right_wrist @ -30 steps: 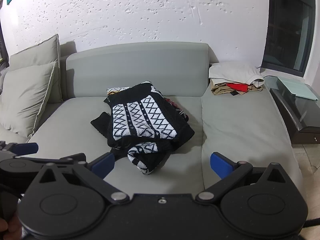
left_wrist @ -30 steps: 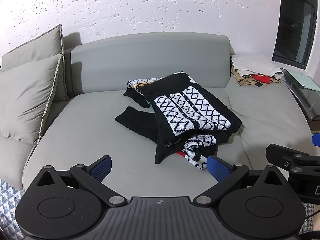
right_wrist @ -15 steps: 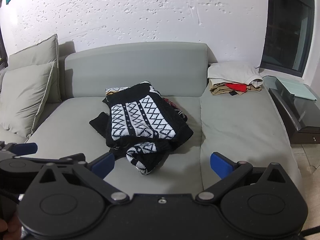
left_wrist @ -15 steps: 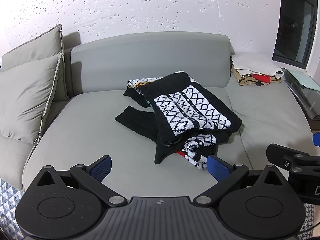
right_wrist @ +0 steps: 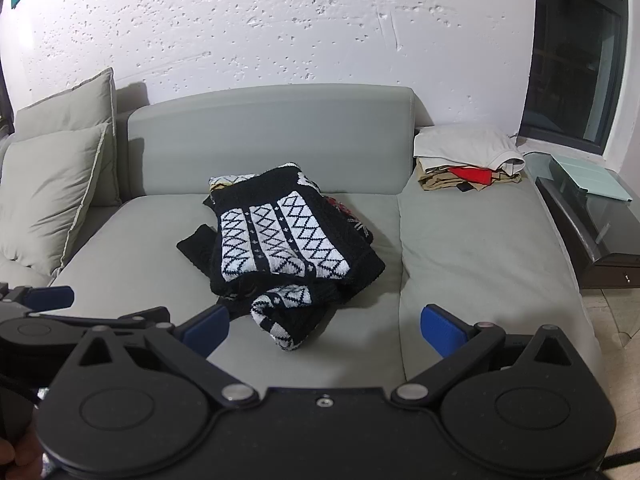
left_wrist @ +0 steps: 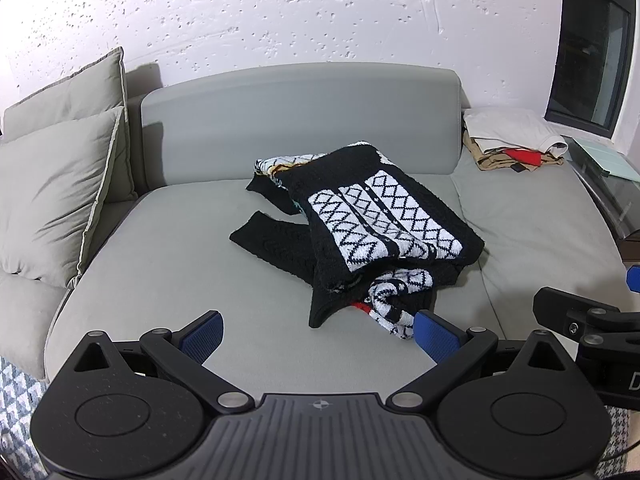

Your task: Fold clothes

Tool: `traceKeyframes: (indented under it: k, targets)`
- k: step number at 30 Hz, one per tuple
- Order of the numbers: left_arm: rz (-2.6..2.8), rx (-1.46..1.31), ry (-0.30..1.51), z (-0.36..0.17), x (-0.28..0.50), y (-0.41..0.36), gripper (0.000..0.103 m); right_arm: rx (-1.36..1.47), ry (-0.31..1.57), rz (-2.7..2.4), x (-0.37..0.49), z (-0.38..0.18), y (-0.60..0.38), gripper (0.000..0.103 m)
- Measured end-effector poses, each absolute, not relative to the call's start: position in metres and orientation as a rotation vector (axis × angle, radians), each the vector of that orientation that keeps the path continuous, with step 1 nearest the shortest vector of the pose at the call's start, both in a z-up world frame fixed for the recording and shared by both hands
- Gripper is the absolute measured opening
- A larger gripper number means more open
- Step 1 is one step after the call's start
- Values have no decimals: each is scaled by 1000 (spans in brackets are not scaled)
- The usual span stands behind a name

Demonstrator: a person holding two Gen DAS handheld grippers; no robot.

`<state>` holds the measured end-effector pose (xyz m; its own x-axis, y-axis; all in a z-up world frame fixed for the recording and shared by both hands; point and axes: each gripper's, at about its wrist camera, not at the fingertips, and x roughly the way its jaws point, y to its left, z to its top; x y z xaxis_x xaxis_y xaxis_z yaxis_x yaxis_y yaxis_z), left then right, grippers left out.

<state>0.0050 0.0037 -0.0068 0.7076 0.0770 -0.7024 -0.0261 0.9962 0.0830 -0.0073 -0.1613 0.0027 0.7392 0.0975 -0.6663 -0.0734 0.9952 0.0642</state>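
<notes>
a black-and-white patterned sweater [left_wrist: 372, 232] [right_wrist: 288, 240] lies loosely bundled in the middle of the grey sofa [left_wrist: 168, 264] [right_wrist: 472, 264] seat, one black sleeve trailing toward the left. the left gripper [left_wrist: 318, 334] hangs over the seat's front edge, jaws spread and holding nothing. the right gripper [right_wrist: 324, 330] sits just beside it, jaws spread too. 2 grey cushions [left_wrist: 56, 176] lean at the left end; a stack of folded clothes [right_wrist: 468, 156] rests at the back right corner.

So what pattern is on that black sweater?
White panels with black zigzags on the sweater, clearest from the right wrist.
</notes>
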Motion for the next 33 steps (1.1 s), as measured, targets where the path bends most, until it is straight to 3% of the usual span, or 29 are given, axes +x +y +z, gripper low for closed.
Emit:
traceKeyframes:
  k: [20,33]
  targets:
    - [65,37,809,-18,16,21,102,46,743,97,3,-9,-162,103]
    - [133,-105,802,-54,49,96,93,-41,702,237,69,-77,-122,102]
